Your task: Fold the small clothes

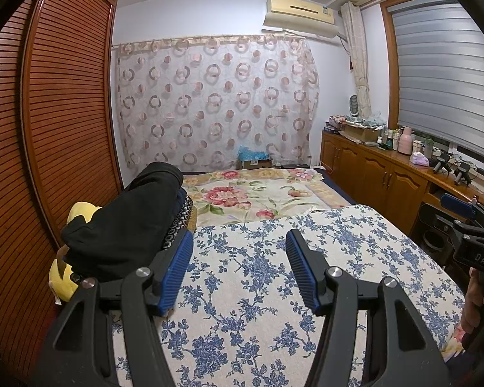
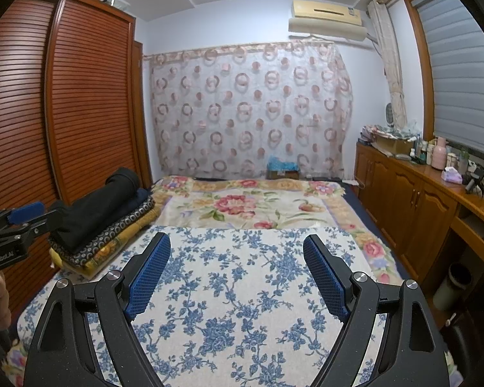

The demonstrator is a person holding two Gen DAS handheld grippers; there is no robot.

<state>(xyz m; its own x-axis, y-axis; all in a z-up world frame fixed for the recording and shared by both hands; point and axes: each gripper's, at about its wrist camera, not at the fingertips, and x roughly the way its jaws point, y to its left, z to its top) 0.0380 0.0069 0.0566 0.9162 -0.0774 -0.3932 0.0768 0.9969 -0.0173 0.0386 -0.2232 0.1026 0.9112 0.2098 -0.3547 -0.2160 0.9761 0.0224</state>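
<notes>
Both wrist cams low over bed [image 1: 258, 274], facing curtain [image 2: 248, 109].

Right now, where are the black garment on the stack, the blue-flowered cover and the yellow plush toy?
black garment [image 2: 90, 213]: right wrist view, middle of the roll.
blue-flowered cover [image 2: 235, 277]: right wrist view, bare patch between the pads.
yellow plush toy [image 1: 80, 212]: left wrist view, upper yellow part.

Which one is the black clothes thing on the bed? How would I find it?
Find the bed's blue-flowered cover, then look to its left edge by the brown slatted wardrobe. A pile of clothes sits there, and the black garment is on top, plain and bundled, while those beneath it are patterned or yellow.
</notes>
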